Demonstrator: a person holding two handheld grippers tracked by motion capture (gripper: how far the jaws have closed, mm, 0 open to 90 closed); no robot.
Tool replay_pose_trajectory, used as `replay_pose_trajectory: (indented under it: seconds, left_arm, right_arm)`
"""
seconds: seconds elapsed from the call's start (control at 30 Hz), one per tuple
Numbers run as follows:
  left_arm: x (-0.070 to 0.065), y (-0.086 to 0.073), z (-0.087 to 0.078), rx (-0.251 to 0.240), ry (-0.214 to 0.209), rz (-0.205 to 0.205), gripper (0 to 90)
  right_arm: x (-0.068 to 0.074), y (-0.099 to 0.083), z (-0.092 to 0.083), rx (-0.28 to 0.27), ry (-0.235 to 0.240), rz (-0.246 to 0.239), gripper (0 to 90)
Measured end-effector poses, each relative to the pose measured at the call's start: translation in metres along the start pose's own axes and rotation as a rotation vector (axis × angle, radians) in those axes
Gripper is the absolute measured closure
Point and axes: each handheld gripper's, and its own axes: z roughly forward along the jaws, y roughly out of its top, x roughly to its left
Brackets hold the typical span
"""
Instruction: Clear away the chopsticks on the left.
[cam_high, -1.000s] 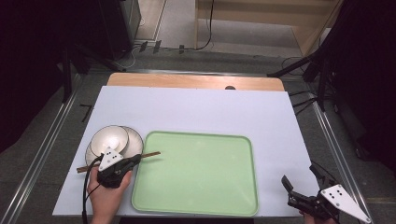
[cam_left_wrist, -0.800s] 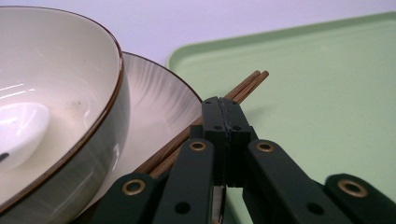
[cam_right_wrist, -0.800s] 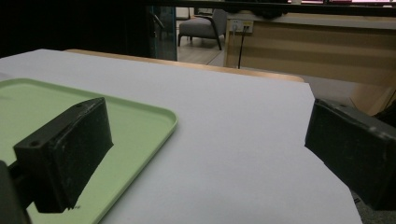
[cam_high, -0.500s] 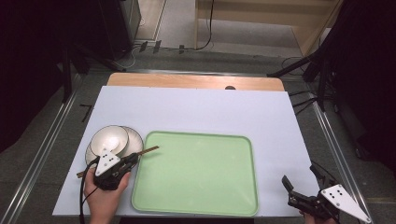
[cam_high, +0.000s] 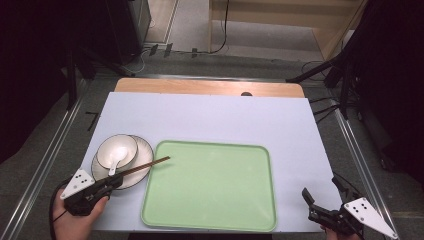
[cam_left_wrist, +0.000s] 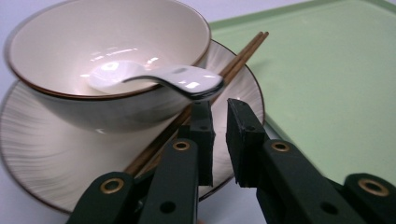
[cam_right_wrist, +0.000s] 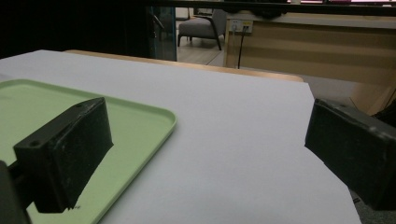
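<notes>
A cream bowl (cam_high: 119, 147) (cam_left_wrist: 70, 37) stands on a ribbed plate (cam_high: 145, 150) (cam_left_wrist: 46, 158) at the table's left, and a white spoon (cam_high: 115, 160) (cam_left_wrist: 159, 77) rests in the bowl. Brown chopsticks (cam_high: 146, 166) (cam_left_wrist: 243, 51) lie across the plate's rim, their tips on the edge of the green tray (cam_high: 210, 200) (cam_left_wrist: 327, 70). My left gripper (cam_high: 116, 183) (cam_left_wrist: 220, 135) sits just short of the plate. Its jaws have just been opening and stand a narrow gap apart with nothing between them. Wide open at the front right corner is my right gripper (cam_high: 321, 190) (cam_right_wrist: 205, 144).
A white sheet (cam_high: 225, 117) (cam_right_wrist: 233, 121) covers the table, and a wooden strip (cam_high: 200, 86) runs along its far edge. Dark stands and cables lie on the floor beyond. The tray holds nothing but the chopstick tips.
My left gripper has drawn back toward the front left corner and let go of the chopsticks, which now lie on the plate and tray edge. The right gripper has not moved.
</notes>
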Motion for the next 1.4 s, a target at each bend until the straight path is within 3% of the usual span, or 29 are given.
replay_pose_trajectory:
  seconds: [0.13,0.4,0.6,0.83,1.4]
  left_arm:
    - [0.012,-0.001,-0.007,0.010,-0.008,0.023,78.2]
    - [0.026,-0.004,-0.011,0.017,-0.012,0.029,73.1]
    - [0.028,-0.004,-0.006,0.051,-0.028,0.041,72.8]
    - [0.030,-0.003,-0.005,0.054,-0.028,0.026,72.2]
    - [0.029,-0.002,-0.004,0.078,-0.045,0.042,72.2]
  right_arm:
    - [0.000,0.000,0.000,0.001,0.001,-0.002,0.8]
    - [0.000,-0.001,0.001,0.004,0.002,-0.004,0.8]
    - [0.001,-0.001,0.002,0.006,0.004,-0.005,0.8]
    - [0.000,-0.001,0.002,0.010,0.003,-0.004,0.8]
    - [-0.001,-0.001,0.001,0.008,0.004,0.005,0.8]
